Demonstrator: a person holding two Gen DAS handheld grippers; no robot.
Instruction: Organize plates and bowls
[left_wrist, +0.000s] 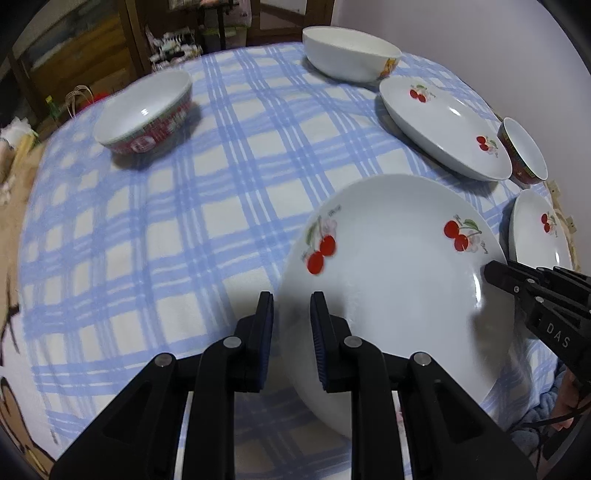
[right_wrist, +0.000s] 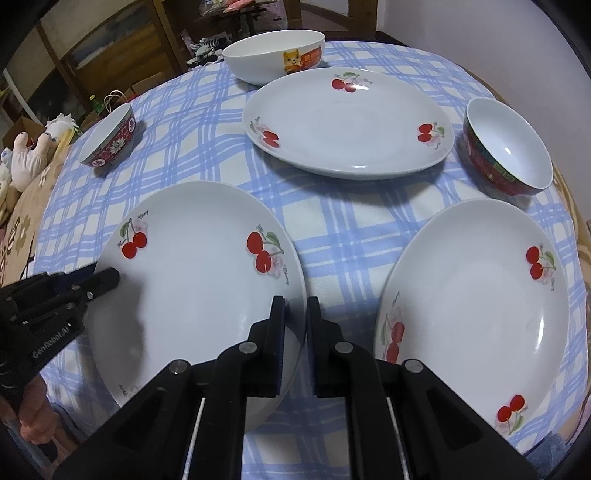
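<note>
A white cherry-print plate (left_wrist: 399, 280) (right_wrist: 195, 280) sits near the front edge of the blue checked tablecloth. My left gripper (left_wrist: 291, 306) straddles its left rim, one finger inside, one outside, a gap between pad and rim. My right gripper (right_wrist: 295, 310) straddles its right rim the same way. Each gripper shows in the other's view: the right (left_wrist: 495, 273), the left (right_wrist: 107, 277). Two more cherry plates lie at the back (right_wrist: 347, 122) and at the right (right_wrist: 476, 291). Two red-patterned bowls (right_wrist: 110, 136) (right_wrist: 506, 147) and a white cat-print bowl (right_wrist: 277, 55) stand around.
The round table's tablecloth (right_wrist: 343, 221) runs to the edges on all sides. Wooden furniture and shelves stand behind the table. Soft toys (right_wrist: 33, 151) lie off the left edge. A person's hand (right_wrist: 29, 417) shows at the lower left.
</note>
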